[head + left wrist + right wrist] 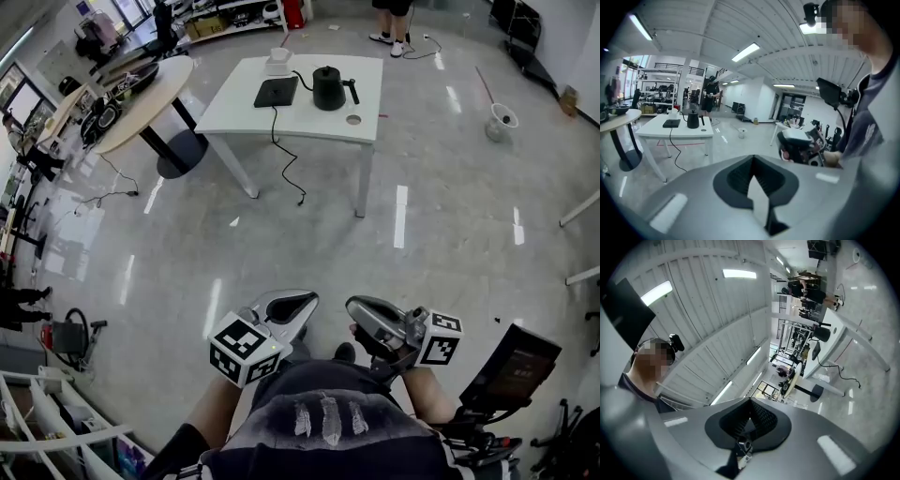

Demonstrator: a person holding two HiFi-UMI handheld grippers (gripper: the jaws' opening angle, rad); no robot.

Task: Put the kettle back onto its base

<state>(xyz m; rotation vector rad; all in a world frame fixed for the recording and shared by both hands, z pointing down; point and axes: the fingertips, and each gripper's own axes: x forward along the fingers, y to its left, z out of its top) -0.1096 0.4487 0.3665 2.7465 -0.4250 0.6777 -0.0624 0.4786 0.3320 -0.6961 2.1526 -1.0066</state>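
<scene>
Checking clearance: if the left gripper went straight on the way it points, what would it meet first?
The left gripper would probably meet the bare floor; nothing stands nearer in its line, though depth is unclear.

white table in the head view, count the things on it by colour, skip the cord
black: 2, the kettle and the base
white: 1, a small box
grey: 1, a small round disc
total: 4
</scene>
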